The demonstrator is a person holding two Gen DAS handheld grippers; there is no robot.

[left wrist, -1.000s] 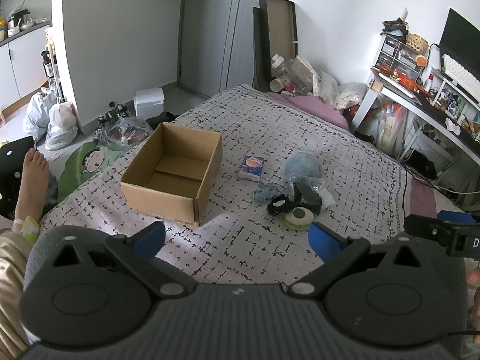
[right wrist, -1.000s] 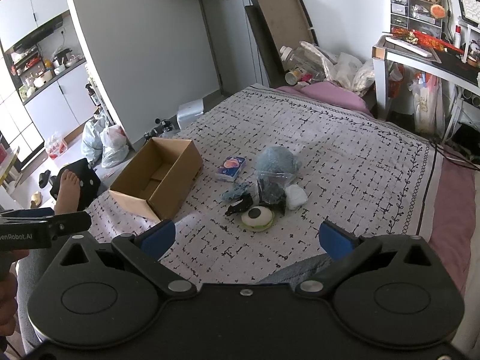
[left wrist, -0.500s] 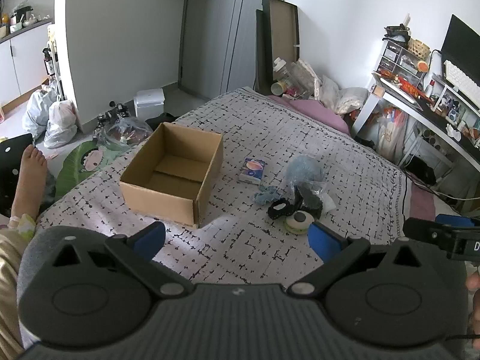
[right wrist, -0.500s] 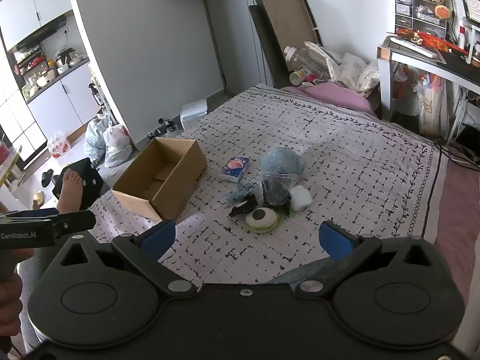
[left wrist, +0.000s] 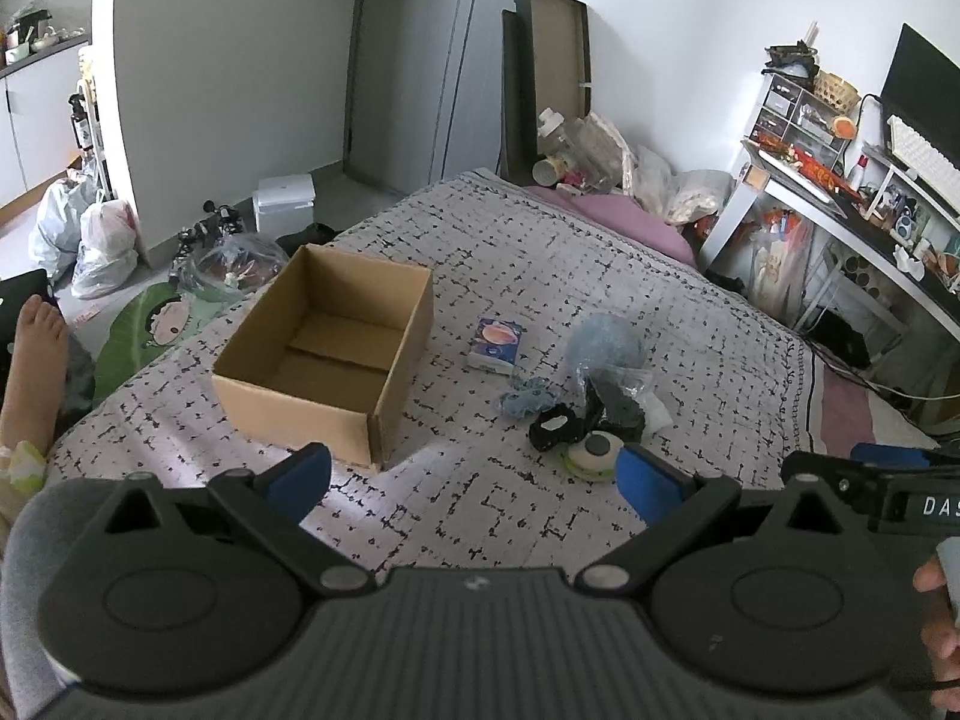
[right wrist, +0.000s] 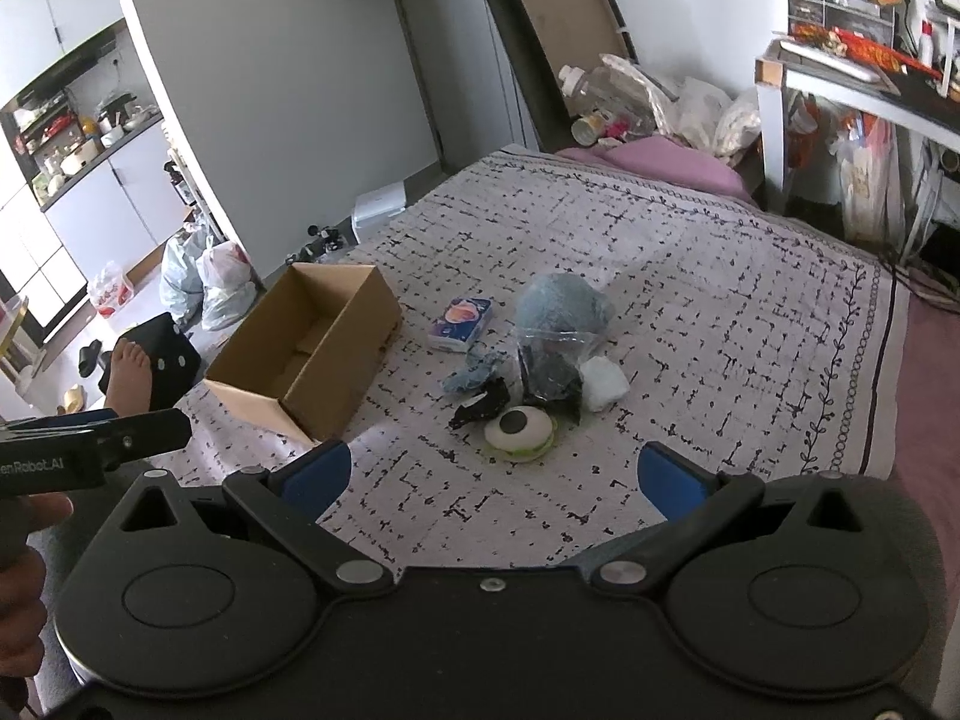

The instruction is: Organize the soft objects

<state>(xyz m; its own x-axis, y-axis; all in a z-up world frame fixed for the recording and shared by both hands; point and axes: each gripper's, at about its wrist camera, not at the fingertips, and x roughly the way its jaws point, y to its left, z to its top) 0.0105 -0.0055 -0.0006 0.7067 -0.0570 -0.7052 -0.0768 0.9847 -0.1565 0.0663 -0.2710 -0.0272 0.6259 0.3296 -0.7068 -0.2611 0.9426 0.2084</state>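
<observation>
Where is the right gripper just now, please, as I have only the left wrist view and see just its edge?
Observer: The right gripper is open with nothing between its fingers. It is over the near part of the bedspread, and the round eye toy is just ahead of it.
Operator: Thank you. Could you tell me whether anything lies behind the clear bag on its right side?
Observer: Yes, a white crumpled soft piece lies on the bedspread against the right side of the clear bag.
</observation>
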